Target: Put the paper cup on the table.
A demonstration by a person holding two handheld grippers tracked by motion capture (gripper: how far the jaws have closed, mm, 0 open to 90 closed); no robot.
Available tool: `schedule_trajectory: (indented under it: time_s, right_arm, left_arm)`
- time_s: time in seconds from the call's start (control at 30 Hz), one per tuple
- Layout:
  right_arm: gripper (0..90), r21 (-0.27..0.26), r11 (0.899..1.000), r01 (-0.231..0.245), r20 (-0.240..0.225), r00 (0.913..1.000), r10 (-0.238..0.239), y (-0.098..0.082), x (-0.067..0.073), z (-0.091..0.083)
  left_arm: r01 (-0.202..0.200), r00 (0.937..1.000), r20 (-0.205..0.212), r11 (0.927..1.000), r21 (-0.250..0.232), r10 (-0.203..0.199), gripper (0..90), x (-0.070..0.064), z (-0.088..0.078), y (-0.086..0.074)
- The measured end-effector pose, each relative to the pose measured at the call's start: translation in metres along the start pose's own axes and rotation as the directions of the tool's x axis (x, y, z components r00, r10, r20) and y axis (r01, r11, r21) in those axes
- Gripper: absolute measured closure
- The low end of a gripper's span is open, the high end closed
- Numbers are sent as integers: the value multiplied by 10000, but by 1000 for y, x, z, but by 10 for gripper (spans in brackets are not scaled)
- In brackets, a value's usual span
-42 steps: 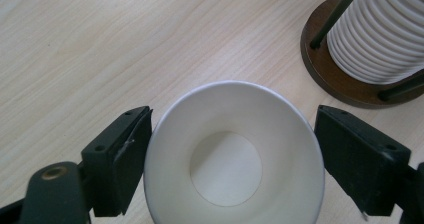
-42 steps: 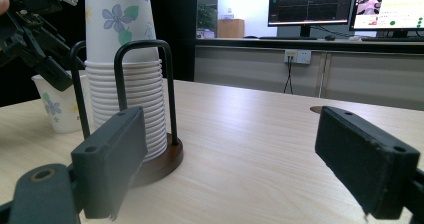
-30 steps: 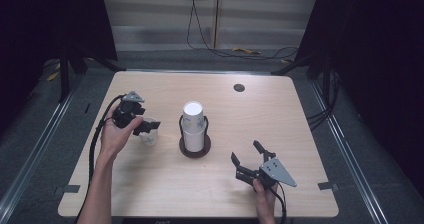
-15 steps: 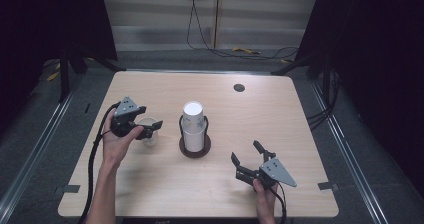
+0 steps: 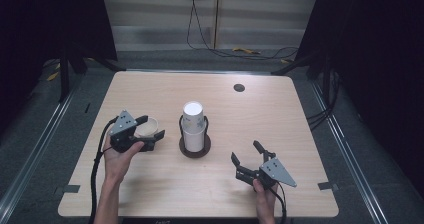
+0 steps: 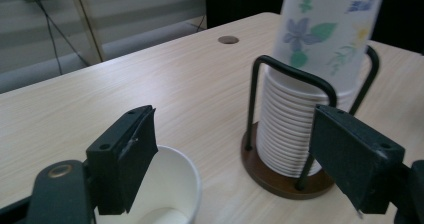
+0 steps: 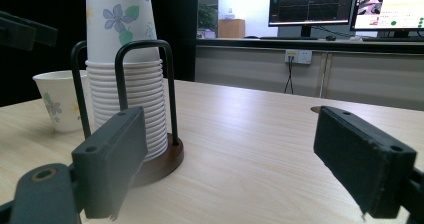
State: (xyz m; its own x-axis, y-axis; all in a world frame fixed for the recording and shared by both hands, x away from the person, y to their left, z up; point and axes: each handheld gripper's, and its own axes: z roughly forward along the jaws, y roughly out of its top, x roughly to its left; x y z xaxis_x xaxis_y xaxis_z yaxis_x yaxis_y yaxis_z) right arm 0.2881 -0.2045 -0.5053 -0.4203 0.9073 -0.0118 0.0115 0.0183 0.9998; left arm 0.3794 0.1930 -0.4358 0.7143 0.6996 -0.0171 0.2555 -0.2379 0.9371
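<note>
A tall stack of white flower-printed paper cups (image 5: 193,124) stands in a black wire holder on a brown round base (image 5: 195,148) at the middle of the wooden table (image 5: 280,124). To its left a single paper cup (image 5: 147,126) stands upright, mouth up. My left gripper (image 5: 148,128) is open, one jaw on either side of this cup; in the left gripper view the cup (image 6: 170,184) sits by the left jaw, far from the right one. My right gripper (image 5: 246,152) rests near the front right, open, with nothing between its jaws, facing the stack (image 7: 125,34).
A dark round grommet hole (image 5: 239,87) sits in the table's far right part. Black cables trail from both grippers over the front edge. Beyond the table are a grey floor and dark curtains; monitors (image 7: 310,4) glow in the right gripper view.
My left gripper has drawn back toward the front edge and come level with the single cup, which has stayed about where it was. The right gripper has not moved.
</note>
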Motion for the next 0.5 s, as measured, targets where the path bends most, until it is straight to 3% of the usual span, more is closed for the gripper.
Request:
schedule_trajectory:
  time_s: [0.1,0.23,0.33,0.5]
  right_arm:
    - [133,-5,10000,11,-5,10000,-11,0,0,0]
    - [133,-12,10000,23,-5,10000,-23,0,0,0]
    - [133,-29,10000,28,-17,10000,-28,0,0,0]
    - [132,-18,10000,12,-13,10000,-12,0,0,0]
  left_arm:
    - [-92,9999,-140,9999,-135,90,188,-8,-1,-8]
    - [-554,9977,-412,9980,-294,542,184,-23,0,-16]
    - [-383,9992,-80,9984,-424,380,182,-32,-1,-24]
    - [64,9999,-143,9971,-756,-75,165,-41,0,-36]
